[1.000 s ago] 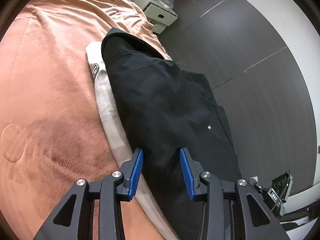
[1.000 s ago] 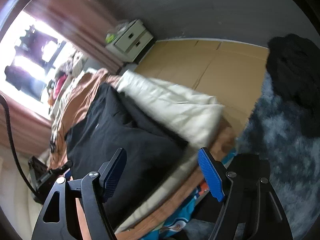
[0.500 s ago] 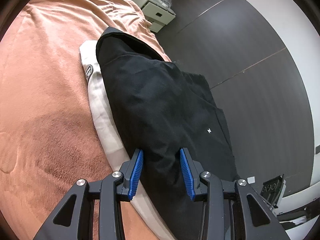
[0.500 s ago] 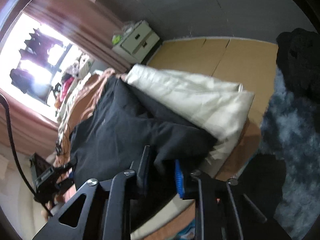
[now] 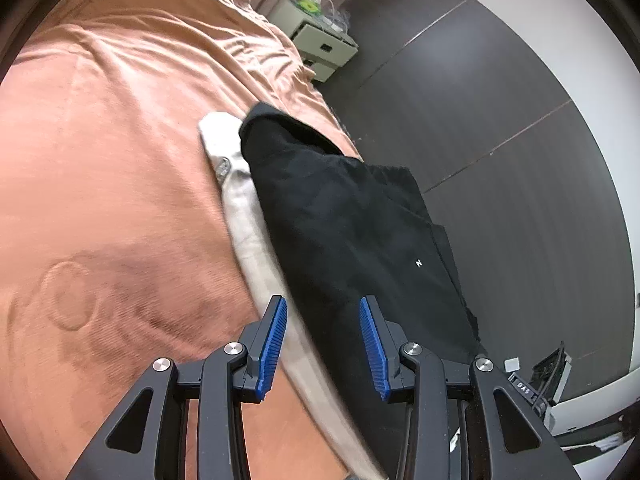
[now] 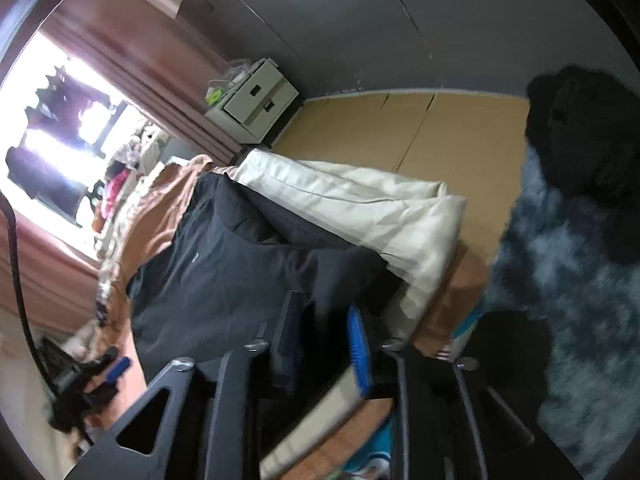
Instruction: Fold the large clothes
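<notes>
A black garment (image 5: 340, 220) lies spread over a cream garment (image 5: 240, 208) on the orange bed cover (image 5: 120, 140). My left gripper (image 5: 322, 340) hovers over their near end, blue pads apart; the cloth lies flat below, not pinched. In the right wrist view the black garment (image 6: 224, 264) covers the bed and the cream garment (image 6: 360, 204) drapes over the bed's edge. My right gripper (image 6: 320, 340) is at the black garment's near corner. Its jaws are opening with a flap of black cloth between them. This view is blurred.
A white drawer unit (image 5: 320, 40) stands by the dark wall panels, seen again as a drawer unit (image 6: 256, 100) beside the curtain (image 6: 140, 92). Wooden floor (image 6: 400, 128), a shaggy blue-grey rug (image 6: 580, 280) and a black fluffy heap (image 6: 580, 128) lie beyond the bed.
The right gripper went from wide open to shut on the black garment's corner, and its jaws now stand wider. The left gripper drew back, so both garments look farther away.
</notes>
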{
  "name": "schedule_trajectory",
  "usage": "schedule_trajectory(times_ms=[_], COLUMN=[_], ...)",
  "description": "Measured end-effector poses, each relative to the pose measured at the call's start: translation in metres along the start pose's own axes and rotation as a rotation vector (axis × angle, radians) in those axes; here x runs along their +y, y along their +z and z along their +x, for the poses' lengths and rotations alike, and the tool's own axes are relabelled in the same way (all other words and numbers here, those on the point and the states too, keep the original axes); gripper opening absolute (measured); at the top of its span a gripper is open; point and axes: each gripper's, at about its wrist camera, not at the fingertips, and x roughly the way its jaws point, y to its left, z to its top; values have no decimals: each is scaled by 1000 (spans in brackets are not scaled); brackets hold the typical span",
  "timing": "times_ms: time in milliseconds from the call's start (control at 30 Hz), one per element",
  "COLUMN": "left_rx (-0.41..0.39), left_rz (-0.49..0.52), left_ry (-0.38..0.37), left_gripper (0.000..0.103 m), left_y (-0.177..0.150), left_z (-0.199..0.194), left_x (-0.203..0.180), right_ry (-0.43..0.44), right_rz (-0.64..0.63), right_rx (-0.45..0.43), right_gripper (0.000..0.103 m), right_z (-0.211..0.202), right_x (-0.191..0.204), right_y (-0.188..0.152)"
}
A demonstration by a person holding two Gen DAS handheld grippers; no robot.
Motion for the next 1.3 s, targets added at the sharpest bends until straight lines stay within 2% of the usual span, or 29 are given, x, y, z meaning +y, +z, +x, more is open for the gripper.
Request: schedule_trajectory(times_ms=[33,100,167,300,533,600,700,767,867,1033,1300], left_rx=[-5,-12,-22,-51,-85,-101,-133,-151,-153,-197,-271], left_rz=[5,8,12,30,113,134,149,156,173,230,274], left_ry=[9,20,26,26,37,43,54,57,51,50,48], left_gripper=[39,39,41,54,60,72,89,93,94,100,101], left_y=[-3,-3,-7,-16,-41,-50,-61,-72,-84,-113,-162], left_z=[-9,-19,-35,-59,-101,-116,-138,-156,-178,-224,-285], left_x=[0,-2,-5,-14,-40,-46,-51,-55,-59,-65,-70], right_ry=[1,26,40,63,93,91,93,98,99,96,108], right_rz=[-12,-26,-41,-68,-135,-154,-178,-185,-204,-233,-290], right_rx=[-11,-26,-34,-43,-73,-81,-99,-110,-124,-140,-176], right_gripper=[40,55,60,67,80,88,88,89,95,95,96], right_z=[-7,-22,-34,-56,-96,-105,-125,-139,-160,-193,-241], right_x=[3,7,13,22,44,50,60,64,70,82,95], right_y=[-1,-4,-6,-14,-38,-45,-58,-66,-80,-104,-139])
